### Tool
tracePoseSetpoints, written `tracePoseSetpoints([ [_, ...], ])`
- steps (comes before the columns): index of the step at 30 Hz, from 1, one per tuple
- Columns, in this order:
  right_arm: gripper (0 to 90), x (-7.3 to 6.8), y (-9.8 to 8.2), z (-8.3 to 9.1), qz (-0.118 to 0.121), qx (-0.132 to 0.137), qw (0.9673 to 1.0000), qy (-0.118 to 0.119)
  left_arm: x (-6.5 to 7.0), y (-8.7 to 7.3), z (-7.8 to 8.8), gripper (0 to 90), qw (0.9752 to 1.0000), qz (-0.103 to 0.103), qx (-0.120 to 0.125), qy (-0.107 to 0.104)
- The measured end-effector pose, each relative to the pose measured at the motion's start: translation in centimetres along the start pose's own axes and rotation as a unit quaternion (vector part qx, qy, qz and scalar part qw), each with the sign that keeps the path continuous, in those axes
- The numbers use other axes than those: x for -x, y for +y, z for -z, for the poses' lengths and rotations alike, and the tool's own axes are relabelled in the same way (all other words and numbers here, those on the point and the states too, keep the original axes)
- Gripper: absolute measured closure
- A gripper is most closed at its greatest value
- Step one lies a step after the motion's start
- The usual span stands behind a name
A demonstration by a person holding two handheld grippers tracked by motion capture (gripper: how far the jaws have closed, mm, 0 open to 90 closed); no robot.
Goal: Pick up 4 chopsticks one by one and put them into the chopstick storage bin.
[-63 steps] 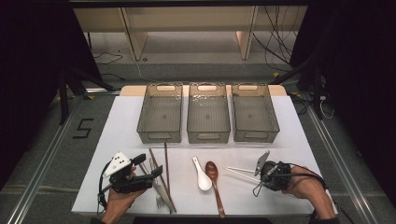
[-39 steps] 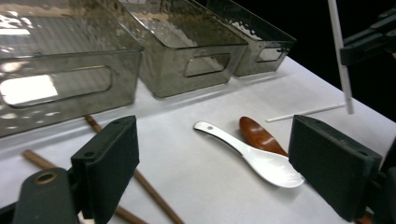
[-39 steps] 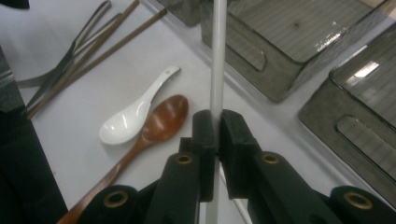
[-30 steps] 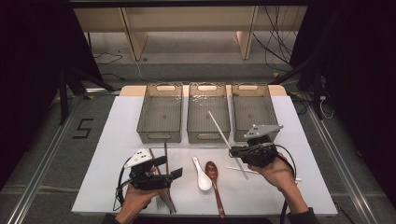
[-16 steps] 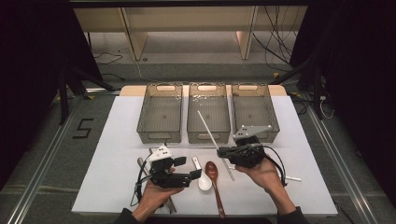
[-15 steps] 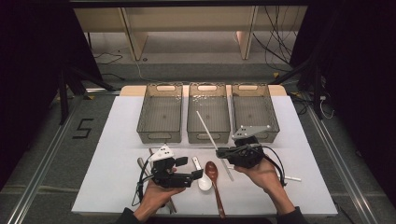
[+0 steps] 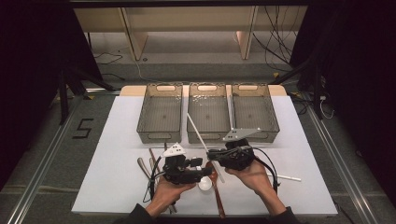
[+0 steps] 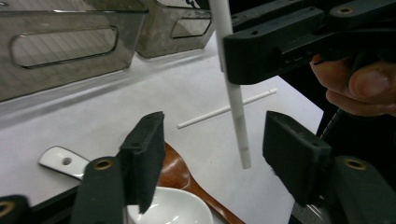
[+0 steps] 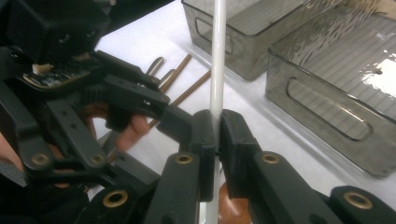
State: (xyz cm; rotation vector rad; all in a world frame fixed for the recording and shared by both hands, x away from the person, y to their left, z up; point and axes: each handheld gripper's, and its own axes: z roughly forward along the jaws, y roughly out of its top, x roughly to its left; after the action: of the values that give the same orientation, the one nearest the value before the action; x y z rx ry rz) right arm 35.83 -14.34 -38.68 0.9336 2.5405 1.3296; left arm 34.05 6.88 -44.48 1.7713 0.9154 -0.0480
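- A white stick (image 7: 201,140) is pinched between the pressed-together jaws of the right claw (image 7: 211,154); in the right gripper view the stick (image 9: 217,70) is seen clamped upright between the two black pads.
- The stick is held above the bench (image 7: 116,140), near the middle of its front half, and is slanted up toward the middle bin (image 7: 208,109).
- The left claw (image 7: 205,171) is held just beside the right claw, near the front edge of the bench; its jaws have just been closing.
- In the left gripper view the lower end of the stick (image 8: 236,102) is seen hanging between the still spread pads of the left claw (image 8: 212,154), closer to the right pad and touched by neither.
- A white spoon (image 8: 163,210) and a brown wooden spoon (image 8: 184,179) are seen lying on the bench under the left claw.
- A second white stick (image 7: 288,178) is left lying flat toward the front right corner of the bench.
- Three clear bins are lined up along the back edge: the left bin (image 7: 160,114), the middle bin and the right bin (image 7: 254,109).
- Brown chopsticks (image 9: 180,70) and metal cutlery (image 7: 142,164) are laid near the front edge, left of the hands.
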Motion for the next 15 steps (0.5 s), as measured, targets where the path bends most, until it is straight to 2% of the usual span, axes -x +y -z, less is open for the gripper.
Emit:
tracePoseSetpoints([
  [3, 85.1, -0.2, 0.0, -0.2, 0.002, 0.001, 1.0000, 0.007, 0.2, 0.1, -0.4, 49.0, 0.9999, 0.003, 0.000, -0.010],
  [8, 85.1, -0.2, 0.0, -0.1, 0.002, 0.003, 0.9999, 0.011, 0.7, 0.5, -1.0, 57.6, 0.9998, -0.008, -0.010, -0.018],
  [10, 85.1, -0.2, 0.1, -0.1, 0.001, 0.004, 0.9999, 0.012, 0.6, 0.4, -1.4, 61.2, 0.9996, 0.005, -0.006, -0.028],
  [15, 85.1, -0.2, 0.0, -0.1, 0.002, 0.005, 0.9999, 0.014, 0.4, 0.1, -1.6, 65.7, 0.9995, 0.013, -0.006, -0.028],
])
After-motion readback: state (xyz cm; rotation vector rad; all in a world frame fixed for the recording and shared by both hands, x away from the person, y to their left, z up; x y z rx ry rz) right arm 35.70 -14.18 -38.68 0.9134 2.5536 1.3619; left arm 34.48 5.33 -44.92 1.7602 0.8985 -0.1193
